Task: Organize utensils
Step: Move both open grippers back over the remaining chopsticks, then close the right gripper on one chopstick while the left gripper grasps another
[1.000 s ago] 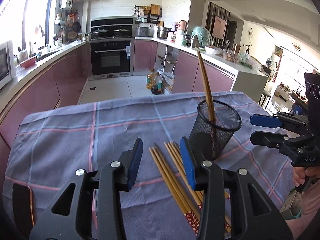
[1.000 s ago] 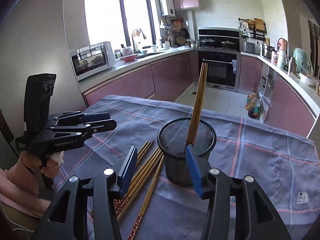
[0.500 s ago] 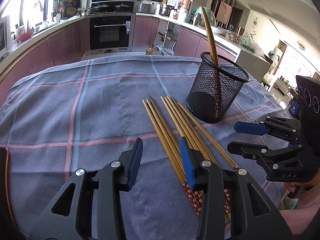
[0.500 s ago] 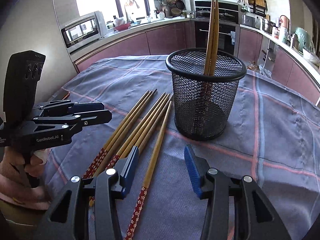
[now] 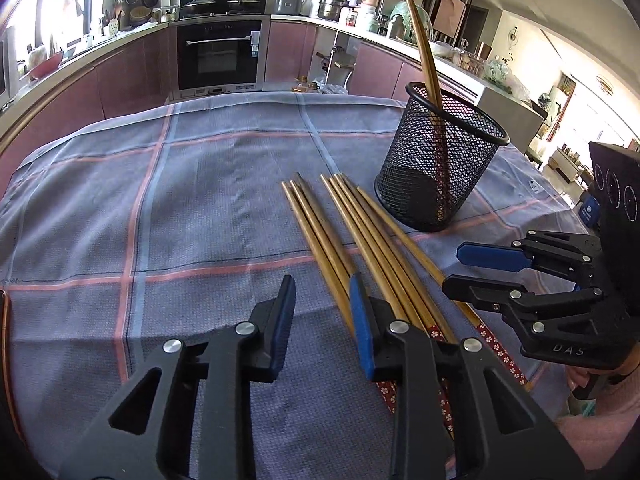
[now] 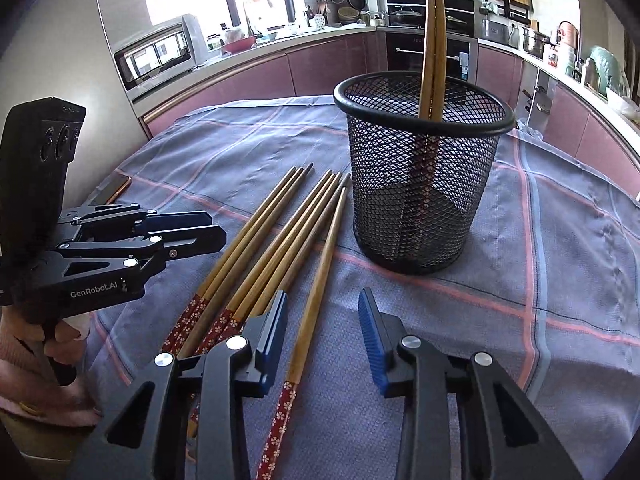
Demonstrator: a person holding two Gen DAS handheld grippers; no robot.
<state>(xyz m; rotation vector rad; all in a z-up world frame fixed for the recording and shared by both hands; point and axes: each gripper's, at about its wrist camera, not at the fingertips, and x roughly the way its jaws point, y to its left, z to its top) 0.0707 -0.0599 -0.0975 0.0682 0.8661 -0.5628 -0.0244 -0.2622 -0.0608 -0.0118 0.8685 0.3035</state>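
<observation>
My left gripper (image 5: 322, 312) hangs low over the cloth (image 5: 200, 200). Its jaws are a bit apart and have just been closing, with one chopstick from the pile running in between them, but the pads do not press on it. My right gripper (image 6: 322, 320) is low too. Its jaws are also apart and have just been closing. One chopstick (image 6: 316, 288) lies between them, not squeezed. The other chopsticks (image 6: 256, 248) lie side by side on the cloth, just beside the cup (image 6: 424, 184). Two chopsticks (image 6: 434, 48) stand in the cup, leaning on its rim.
</observation>
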